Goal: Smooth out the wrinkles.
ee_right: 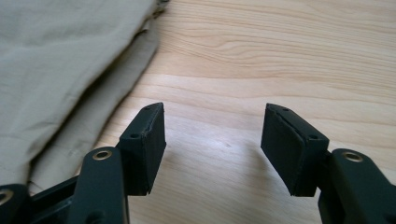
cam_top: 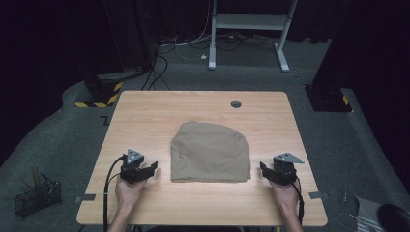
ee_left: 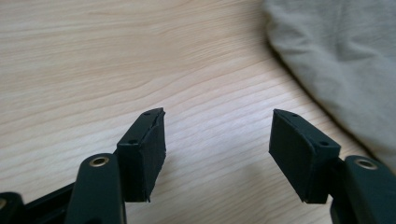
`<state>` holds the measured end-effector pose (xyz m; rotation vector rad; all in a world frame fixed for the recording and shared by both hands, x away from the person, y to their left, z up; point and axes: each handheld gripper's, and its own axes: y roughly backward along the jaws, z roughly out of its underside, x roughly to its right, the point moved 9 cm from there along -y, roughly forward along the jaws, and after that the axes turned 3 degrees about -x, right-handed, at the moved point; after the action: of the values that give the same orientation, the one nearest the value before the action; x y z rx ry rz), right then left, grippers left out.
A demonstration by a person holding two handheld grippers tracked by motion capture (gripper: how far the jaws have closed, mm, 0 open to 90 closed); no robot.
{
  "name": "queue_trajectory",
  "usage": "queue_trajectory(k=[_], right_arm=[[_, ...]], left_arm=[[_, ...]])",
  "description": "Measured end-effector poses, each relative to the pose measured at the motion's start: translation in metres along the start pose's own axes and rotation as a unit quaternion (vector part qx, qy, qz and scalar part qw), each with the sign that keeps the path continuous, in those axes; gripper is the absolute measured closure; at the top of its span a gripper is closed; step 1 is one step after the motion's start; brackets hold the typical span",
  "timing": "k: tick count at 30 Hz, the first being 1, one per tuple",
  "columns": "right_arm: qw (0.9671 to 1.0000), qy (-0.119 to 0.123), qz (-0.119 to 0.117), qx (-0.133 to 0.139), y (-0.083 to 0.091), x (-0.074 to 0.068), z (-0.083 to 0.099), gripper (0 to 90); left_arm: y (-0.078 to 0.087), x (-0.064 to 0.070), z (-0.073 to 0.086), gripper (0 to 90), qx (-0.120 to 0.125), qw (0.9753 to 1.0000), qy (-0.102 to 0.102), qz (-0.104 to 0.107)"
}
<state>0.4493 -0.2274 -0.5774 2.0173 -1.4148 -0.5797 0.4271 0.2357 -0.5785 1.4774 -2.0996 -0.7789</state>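
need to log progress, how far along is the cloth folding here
Looks done: the tan cloth lies in a compact folded bundle mid-table, with stacked layers along its edge in the right gripper view. In hand: nothing; the left gripper and right gripper sit open on the table either side, apart from the cloth. Left: perhaps another fold or moving it, though it may already be finished.

No text, label, brand or number can be read anywhere. The one sign-like marking is the yellow-and-black hazard striping (cam_top: 99, 103) on a dark base on the floor, well beyond the fingers of the left gripper (cam_top: 145, 170) and past the desk's (cam_top: 203, 104) far left corner.
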Motion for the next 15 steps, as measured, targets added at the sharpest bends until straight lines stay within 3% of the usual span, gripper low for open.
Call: queue_trajectory(k=[7,10,15], right_arm=[[0.9998,-0.002,0.016,-0.014,0.0003,0.0082,0.0077,38.4],[0.9997,0.003,0.017,-0.019,-0.0001,0.008,0.0088,37.5],[0.9996,0.002,0.022,-0.019,-0.0001,0.0084,0.0091,34.7]], left_arm=[[-0.0036,-0.0073,0.0067,35.8,-0.008,0.9999,0.005,-0.013],[-0.0043,-0.0094,0.0067,35.0,-0.011,0.9997,-0.002,-0.022],[-0.0052,-0.0105,0.0073,29.3,-0.017,0.9994,-0.001,-0.029]])
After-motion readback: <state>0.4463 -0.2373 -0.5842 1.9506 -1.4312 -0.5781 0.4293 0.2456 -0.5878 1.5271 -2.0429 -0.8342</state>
